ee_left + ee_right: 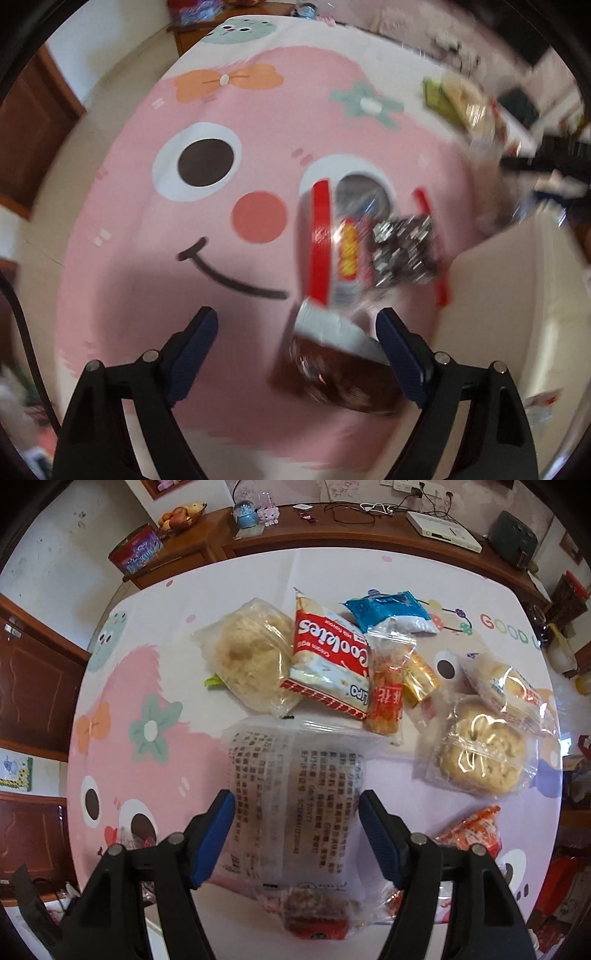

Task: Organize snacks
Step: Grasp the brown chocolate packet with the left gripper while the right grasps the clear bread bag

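In the left wrist view, my left claw [297, 323] stands wide and holds nothing. Its dark blue pads [192, 354] have a fine ribbed texture. Between them, closer to the right pad, lies a glossy brown snack packet with a silver end [332, 354], blurred. Just beyond it lies a shiny red and clear wrapper with yellow letters [338, 247], touching a crinkled black and silver foil packet [404, 251]. All rest on the smooth pink cartoon-face tablecloth [147, 266].

In the right wrist view, my right claw [296, 810] is also wide and grips nothing. Between its blue pads [212, 836] lies a clear plastic bag printed with small dark text [295, 790], flat on the cloth, with a brown crumbly snack at its near end. Farther away sit a round pale pastry in clear film [247, 657], a red and white "Cookies" bag [328, 653], a blue and white pouch [391, 611], and a round embossed cake in a clear wrap [480, 749].
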### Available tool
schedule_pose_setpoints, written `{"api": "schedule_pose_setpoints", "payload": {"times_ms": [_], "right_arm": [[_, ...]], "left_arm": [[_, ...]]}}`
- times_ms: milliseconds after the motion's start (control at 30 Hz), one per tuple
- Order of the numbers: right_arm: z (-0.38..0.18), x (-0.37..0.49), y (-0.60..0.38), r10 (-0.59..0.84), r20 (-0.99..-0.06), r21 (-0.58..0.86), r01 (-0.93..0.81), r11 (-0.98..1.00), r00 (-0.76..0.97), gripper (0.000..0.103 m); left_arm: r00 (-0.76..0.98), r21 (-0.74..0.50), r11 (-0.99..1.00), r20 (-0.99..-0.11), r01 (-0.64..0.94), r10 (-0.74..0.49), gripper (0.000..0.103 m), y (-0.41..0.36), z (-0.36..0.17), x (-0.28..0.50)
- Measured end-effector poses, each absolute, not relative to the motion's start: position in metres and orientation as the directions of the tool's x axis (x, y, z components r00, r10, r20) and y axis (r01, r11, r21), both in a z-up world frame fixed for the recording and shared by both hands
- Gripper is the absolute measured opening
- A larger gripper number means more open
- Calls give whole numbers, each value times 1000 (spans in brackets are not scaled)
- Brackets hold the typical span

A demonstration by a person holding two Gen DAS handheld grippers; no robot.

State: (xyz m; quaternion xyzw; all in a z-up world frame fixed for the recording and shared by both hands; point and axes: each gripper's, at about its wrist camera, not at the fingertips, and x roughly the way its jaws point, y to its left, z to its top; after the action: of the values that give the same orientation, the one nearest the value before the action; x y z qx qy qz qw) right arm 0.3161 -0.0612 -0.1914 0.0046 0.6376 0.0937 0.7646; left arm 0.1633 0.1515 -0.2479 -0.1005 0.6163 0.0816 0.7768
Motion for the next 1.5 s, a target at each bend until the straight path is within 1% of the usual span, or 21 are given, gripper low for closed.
{"api": "schedule_pose_setpoints", "payload": {"times_ms": [33,133,233,333,433,533,600,733,867,1000,1133,1300,1333,1367,1400,1433,1467,1500], "right_arm": [[-191,316,-59,139,-975,115,-144,983,172,71],[-190,315,-53,114,-977,84,-164,983,181,71],[-191,315,-52,115,-978,85,-165,983,177,71],[-191,316,-54,128,-977,100,-162,982,171,71],[-191,313,-56,137,-976,109,-163,980,167,71],[-189,311,-59,136,-977,107,-173,979,166,71],[-189,311,-59,134,-977,104,-181,978,163,71],[-189,312,-57,131,-978,99,-190,977,162,71],[-190,313,-55,130,-978,98,-194,976,160,71],[-190,314,-55,129,-979,97,-198,975,157,71],[-192,315,-56,137,-979,107,-194,975,148,73],[-204,321,-59,159,-981,140,-158,977,109,80],[-210,322,-60,161,-983,146,-150,978,92,80],[-214,322,-61,168,-983,156,-141,978,79,80],[-217,322,-61,175,-982,164,-134,977,69,80],[-217,322,-61,176,-982,166,-132,977,70,80],[-216,321,-62,176,-982,165,-132,977,73,80],[-216,320,-62,172,-982,161,-134,978,76,80]], "left_arm": [[223,-10,975,-974,-222,40,88,148,-250,160],[232,-4,982,-972,-189,41,88,148,-249,150],[229,-2,984,-973,-179,40,88,156,-248,140],[227,-18,991,-974,-134,13,86,163,-248,135],[258,-36,998,-966,-56,-21,86,165,-239,129],[299,-75,996,-950,47,-86,86,162,-223,127],[298,-106,981,-942,164,-152,86,158,-213,126],[282,-72,933,-942,351,-179,86,141,-212,113],[231,-98,872,-945,479,-233,86,134,-221,102],[206,-73,829,-953,555,-222,86,124,-230,96],[188,-62,805,-959,590,-212,86,111,-237,97],[232,-6,782,-953,623,-193,87,96,-235,96],[236,-7,784,-952,620,-195,85,97,-235,96],[241,-11,789,-949,615,-201,79,97,-234,98],[254,-10,793,-945,609,-207,67,98,-230,98],[257,-11,796,-943,606,-209,62,98,-230,99],[264,-9,802,-942,598,-207,52,100,-228,99],[268,-10,810,-941,586,-205,45,102,-226,100]]}}
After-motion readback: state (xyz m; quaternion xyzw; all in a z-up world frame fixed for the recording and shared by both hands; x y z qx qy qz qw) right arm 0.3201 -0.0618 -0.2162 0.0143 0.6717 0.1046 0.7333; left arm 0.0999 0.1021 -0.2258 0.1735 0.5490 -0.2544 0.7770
